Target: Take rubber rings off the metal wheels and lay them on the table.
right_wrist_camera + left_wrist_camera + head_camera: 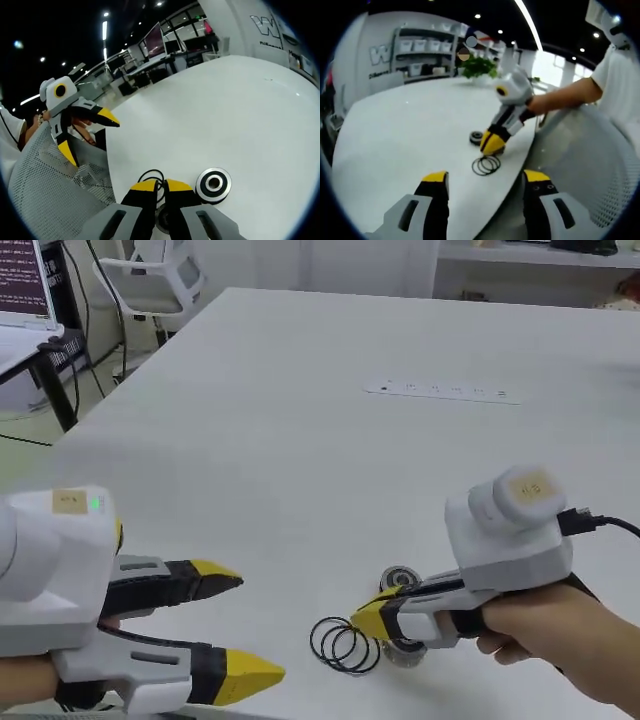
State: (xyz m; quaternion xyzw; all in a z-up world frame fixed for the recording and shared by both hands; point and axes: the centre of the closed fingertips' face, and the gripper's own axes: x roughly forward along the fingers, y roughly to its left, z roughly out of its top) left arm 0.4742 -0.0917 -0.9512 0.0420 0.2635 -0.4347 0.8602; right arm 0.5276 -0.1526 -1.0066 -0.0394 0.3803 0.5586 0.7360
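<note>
While left gripper [260,626] hovers spread wide | right gripper [360,618] closed, angled down beside rubber rings [345,643]

White counter [300,440], matte, wide. Near its front edge there is a small heap of thin black rubber rings [345,643], overlapping, flat on the surface. Just right of them a metal wheel [398,578] lies flat. A second wheel [408,652] sits nearer the edge, touching the rings, partly hidden. Well apart, farther back, is a flush socket strip [440,391].
</note>
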